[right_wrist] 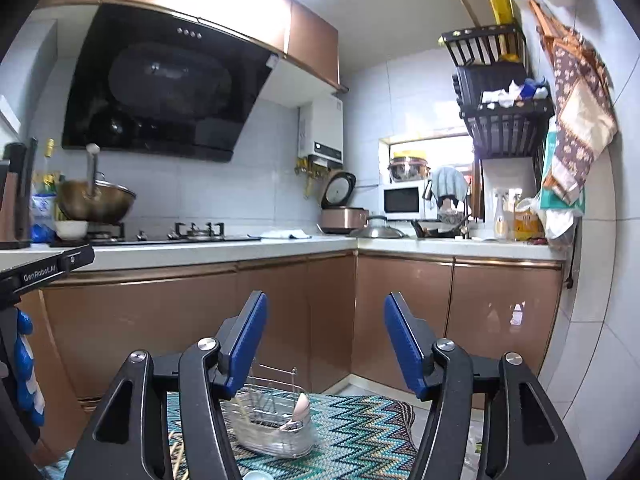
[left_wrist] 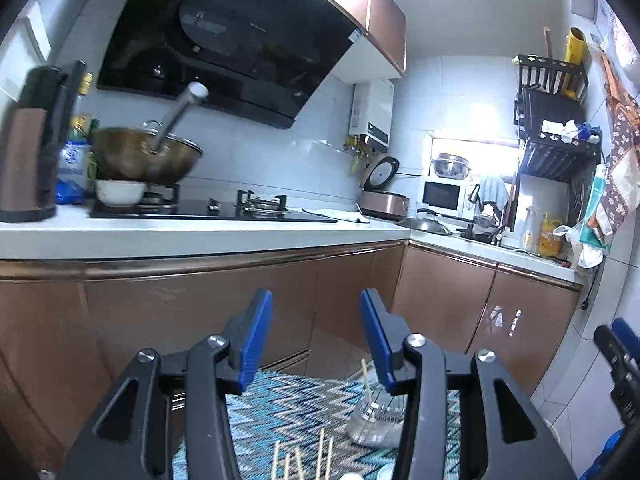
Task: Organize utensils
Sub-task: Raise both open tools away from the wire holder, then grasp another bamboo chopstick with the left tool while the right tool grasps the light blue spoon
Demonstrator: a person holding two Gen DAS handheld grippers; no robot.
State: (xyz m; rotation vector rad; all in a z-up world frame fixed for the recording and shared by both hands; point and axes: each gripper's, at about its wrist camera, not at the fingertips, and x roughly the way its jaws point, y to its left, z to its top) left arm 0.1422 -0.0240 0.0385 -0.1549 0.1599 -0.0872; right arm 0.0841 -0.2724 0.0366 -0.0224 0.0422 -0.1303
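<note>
Glossy copper cabinet doors (right_wrist: 404, 312); woven mat (right_wrist: 360, 432); seemingly wire-metal rack (right_wrist: 276, 420).

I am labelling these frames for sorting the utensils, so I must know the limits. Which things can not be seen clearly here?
- Left wrist view: the pale wooden chopsticks on the zigzag mat are cut off by the bottom edge, so no count.
- Left wrist view: the clear wire-framed utensil basket is half hidden behind the left hand-held gripper.
- Right wrist view: the basket's contents are too small to identify.
</note>
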